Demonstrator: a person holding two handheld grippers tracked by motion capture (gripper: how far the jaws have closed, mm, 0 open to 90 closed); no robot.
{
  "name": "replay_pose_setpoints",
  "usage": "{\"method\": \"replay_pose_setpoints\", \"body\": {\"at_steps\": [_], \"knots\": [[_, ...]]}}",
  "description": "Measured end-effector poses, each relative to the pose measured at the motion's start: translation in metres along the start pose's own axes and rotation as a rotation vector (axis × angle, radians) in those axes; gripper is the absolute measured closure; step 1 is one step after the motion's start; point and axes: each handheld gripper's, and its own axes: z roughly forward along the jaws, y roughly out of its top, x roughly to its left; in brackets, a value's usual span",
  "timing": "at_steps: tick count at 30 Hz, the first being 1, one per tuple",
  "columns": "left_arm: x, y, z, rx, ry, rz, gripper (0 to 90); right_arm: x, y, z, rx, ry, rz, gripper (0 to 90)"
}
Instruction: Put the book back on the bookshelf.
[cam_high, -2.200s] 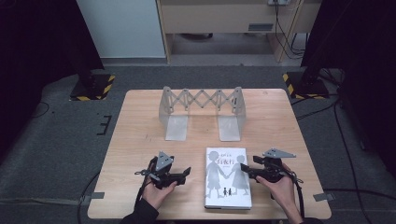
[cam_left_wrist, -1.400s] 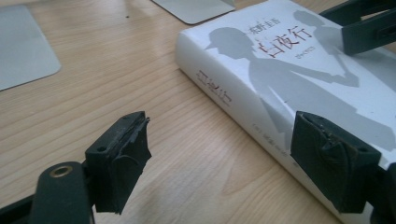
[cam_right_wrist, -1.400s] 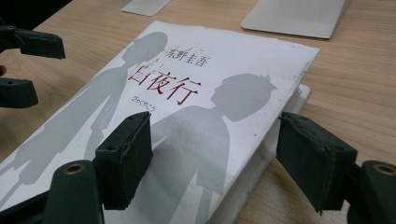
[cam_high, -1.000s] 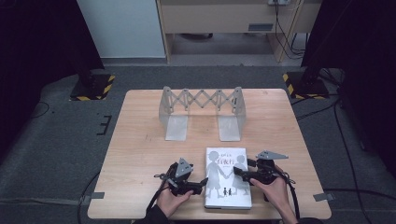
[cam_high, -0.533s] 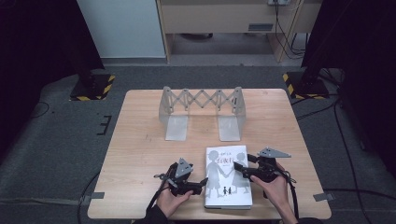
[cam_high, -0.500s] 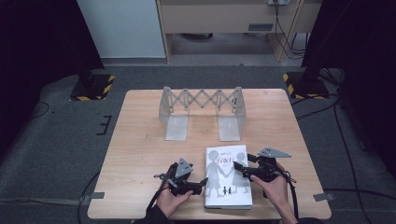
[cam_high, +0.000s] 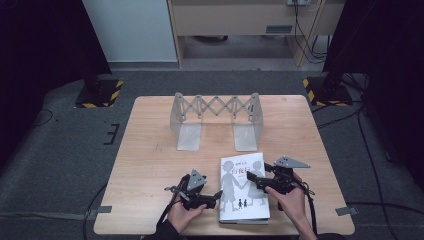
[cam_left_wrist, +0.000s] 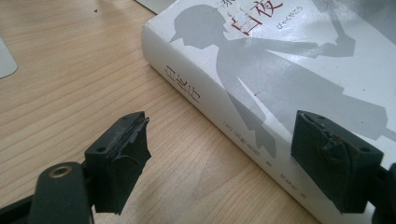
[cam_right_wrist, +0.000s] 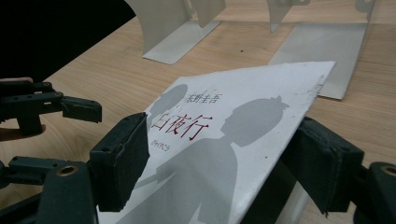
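Observation:
A white book (cam_high: 240, 192) with grey silhouettes and red lettering lies flat near the table's front edge. My left gripper (cam_high: 218, 196) is at the book's spine side, level with the table. In the left gripper view it (cam_left_wrist: 219, 149) stands open, one jaw over bare wood and the other over the cover (cam_left_wrist: 289, 70), touching neither. My right gripper (cam_high: 251, 179) reaches in from the book's right. In the right gripper view the front cover (cam_right_wrist: 210, 140) is lifted along its free edge and lies between the jaws of this gripper (cam_right_wrist: 219, 163), which have just been opening.
A grey metal expanding book rack (cam_high: 216, 106) stands across the middle of the wooden table (cam_high: 150, 150), its two flat base plates (cam_right_wrist: 308, 51) reaching toward the book. Two hands hold the grippers at the front edge. Cables trail off the table.
Since the oldest frame my left gripper has slid right up to the book's spine and the right gripper has moved left onto the cover. Over the last second both have barely moved.

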Motion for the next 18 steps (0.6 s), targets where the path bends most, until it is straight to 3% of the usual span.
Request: {"method": "replay_pose_setpoints", "body": {"at_steps": [10,14,18], "knots": [[0.0,0.0,0.0,-0.003,-0.002,-0.005,18.0,0.006,0.003,0.005,-0.011,0.025,0.021,22.3],[0.001,-0.001,0.0,-0.005,-0.004,-0.01,17.9,0.007,0.001,0.008,0.003,0.025,0.017,21.3],[0.001,-0.001,0.0,-0.006,-0.004,-0.013,17.9,0.011,-0.003,0.014,0.043,0.055,0.037,22.1]]}}
